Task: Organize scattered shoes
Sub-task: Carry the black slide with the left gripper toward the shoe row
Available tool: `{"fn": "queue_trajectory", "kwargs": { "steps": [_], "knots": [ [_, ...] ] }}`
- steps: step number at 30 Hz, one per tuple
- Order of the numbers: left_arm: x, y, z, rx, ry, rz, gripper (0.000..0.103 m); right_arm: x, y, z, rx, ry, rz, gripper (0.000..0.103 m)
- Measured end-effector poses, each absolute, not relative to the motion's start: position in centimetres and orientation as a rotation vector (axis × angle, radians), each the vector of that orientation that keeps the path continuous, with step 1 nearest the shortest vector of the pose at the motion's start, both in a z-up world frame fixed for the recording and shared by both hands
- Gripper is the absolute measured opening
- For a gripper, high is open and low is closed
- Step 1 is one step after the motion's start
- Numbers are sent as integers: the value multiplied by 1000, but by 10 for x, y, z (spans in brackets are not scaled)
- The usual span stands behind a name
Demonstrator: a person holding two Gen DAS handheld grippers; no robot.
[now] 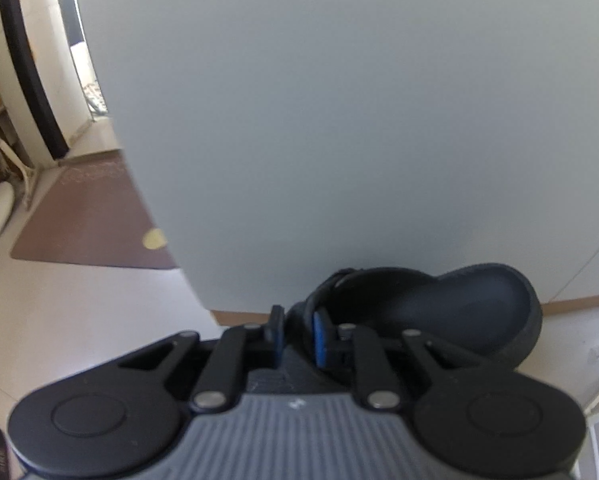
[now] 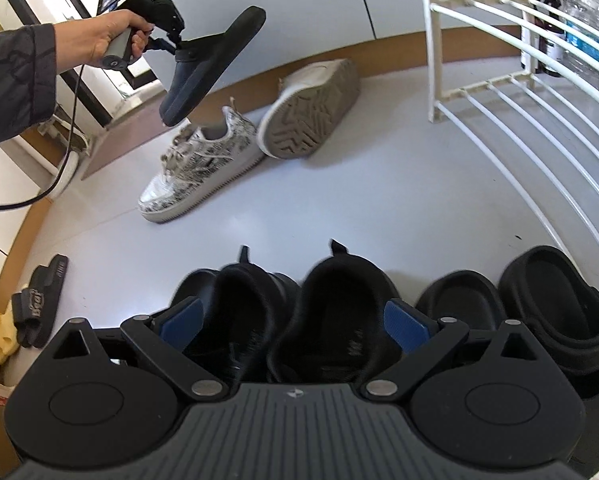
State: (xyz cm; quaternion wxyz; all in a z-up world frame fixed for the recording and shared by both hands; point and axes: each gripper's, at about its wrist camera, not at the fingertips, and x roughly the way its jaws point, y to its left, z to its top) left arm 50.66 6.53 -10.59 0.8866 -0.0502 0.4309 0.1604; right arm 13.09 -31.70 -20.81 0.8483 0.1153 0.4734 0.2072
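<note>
My left gripper [image 1: 299, 332] is shut on the heel rim of a dark navy clog [image 1: 439, 312], which hangs in the air before a grey wall. The right wrist view shows a person's hand holding that left gripper [image 2: 175, 46] with the clog [image 2: 203, 68] tilted above a white patterned sneaker [image 2: 203, 168]. Its mate [image 2: 307, 120] lies on its side, sole showing. My right gripper [image 2: 293, 320] stands open just above a pair of black sneakers [image 2: 331, 304], whose heels lie between the fingers.
Two black slides [image 2: 559, 300] rest right of the black sneakers. A single black slide [image 2: 39, 300] lies far left on the floor. A white wire rack [image 2: 499, 92] stands at the right with bottles [image 2: 579, 20] behind it. A brown mat [image 1: 87, 216] lies left.
</note>
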Motion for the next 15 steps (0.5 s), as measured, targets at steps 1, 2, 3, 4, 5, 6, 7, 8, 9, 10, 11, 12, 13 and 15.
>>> {"fn": "queue_trajectory", "kwargs": {
  "steps": [1,2,3,4,5,6,7,8,9,10,11,12,13,15],
  "knots": [
    [502,69,-101,-103,893,332,15,131,-316,-207,245,994,440,100],
    [498,72,-98,-102,892,331,15,130,-314,-206,247,992,442,100],
    [491,78,-94,-109,892,328,15,129,-313,-205,250,988,446,100],
    [485,82,-91,-114,893,327,15,129,-312,-205,251,986,448,100],
    [480,84,-89,-117,895,325,15,128,-311,-205,252,986,450,100],
    [471,89,-86,-128,898,321,15,128,-309,-205,255,986,453,100],
    [463,93,-83,-140,903,317,15,128,-309,-205,256,987,454,100],
    [456,95,-81,-144,910,313,15,128,-307,-205,257,989,457,100],
    [450,95,-80,-147,914,310,15,128,-306,-205,257,991,459,100],
    [443,95,-78,-151,918,307,15,127,-305,-205,257,991,460,100],
    [434,97,-76,-164,923,301,15,127,-304,-205,255,992,462,100],
    [421,100,-73,-183,926,295,15,127,-304,-205,251,994,464,100],
    [412,102,-74,-193,927,294,15,127,-303,-206,248,995,466,100],
    [394,110,-78,-213,928,283,15,127,-301,-208,241,1002,467,100]
  ]
}}
